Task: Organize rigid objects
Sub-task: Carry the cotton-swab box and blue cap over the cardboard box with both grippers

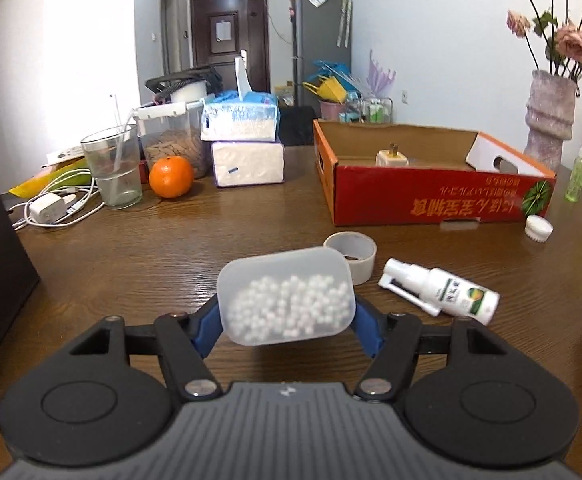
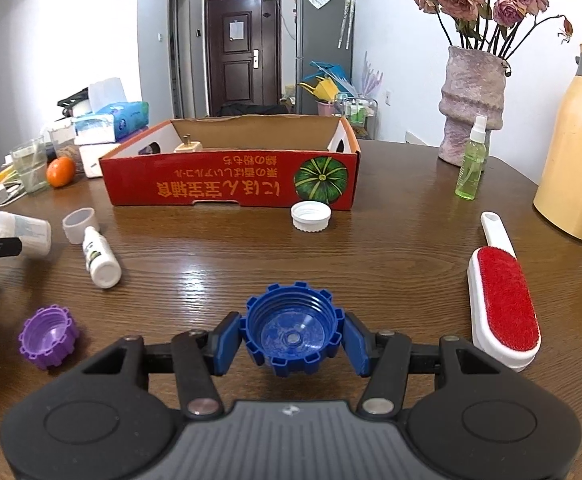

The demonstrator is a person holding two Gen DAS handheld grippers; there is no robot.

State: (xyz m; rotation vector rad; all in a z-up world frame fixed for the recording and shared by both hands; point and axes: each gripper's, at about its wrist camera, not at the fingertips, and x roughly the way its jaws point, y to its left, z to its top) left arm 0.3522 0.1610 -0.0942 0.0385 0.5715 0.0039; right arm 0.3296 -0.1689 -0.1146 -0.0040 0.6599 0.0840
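three caps (image 2: 291, 334), two spray bottles (image 2: 471, 160)

Small apartment room, wood-grain table, daylight on white walls.

Brown wooden table (image 2: 371, 248) fills the foreground, glossy, with window-like glare patches on the top. White walls (image 1: 431, 48) all round. Dark brown panelled door (image 2: 243, 52) at the far end, paper sheet stuck at eye level, handle on the right side. A second, pale door frame (image 2: 179, 48) left of it. Grey fridge (image 1: 323, 32) right of the door, yellow box on top, plastic bags hanging on its front. Wall socket (image 1: 405, 97) low on the right wall.
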